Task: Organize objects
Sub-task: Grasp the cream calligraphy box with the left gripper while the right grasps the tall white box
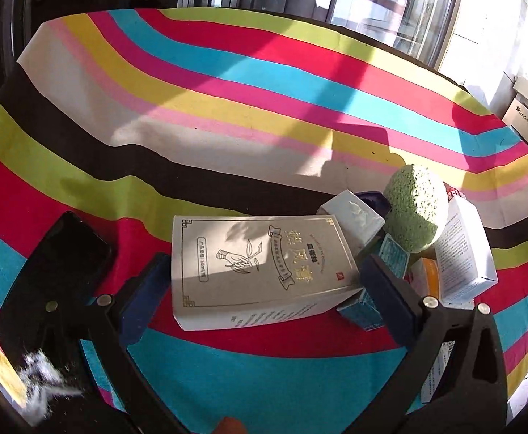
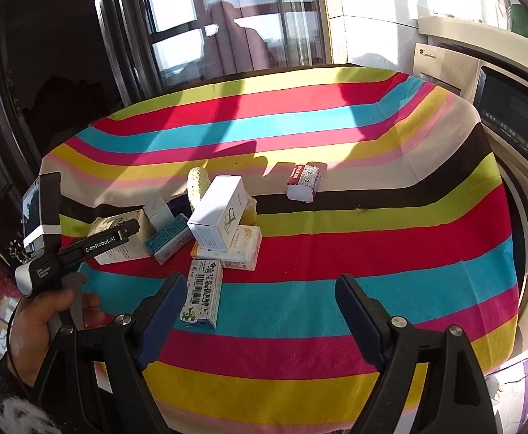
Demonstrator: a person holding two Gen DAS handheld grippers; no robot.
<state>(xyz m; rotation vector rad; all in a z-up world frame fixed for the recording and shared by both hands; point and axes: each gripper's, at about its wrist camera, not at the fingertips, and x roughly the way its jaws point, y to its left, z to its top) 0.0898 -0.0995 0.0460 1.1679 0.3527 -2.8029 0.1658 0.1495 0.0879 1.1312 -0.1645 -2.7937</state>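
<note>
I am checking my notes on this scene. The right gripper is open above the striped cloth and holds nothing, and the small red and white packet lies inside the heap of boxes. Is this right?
One detail is wrong. The small red and white packet lies alone, apart from the heap of boxes, as the right wrist view shows. The right gripper is indeed open and empty above the striped cloth.

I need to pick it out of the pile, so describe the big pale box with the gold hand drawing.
The pale box is a flat carton, seemingly card, printed with a gold border, a hand holding a sprig, and gold characters. It lies face up on the striped cloth, closed, between the open fingers of the left claw, which do not visibly press it. A smaller white box leans at its far corner.
</note>
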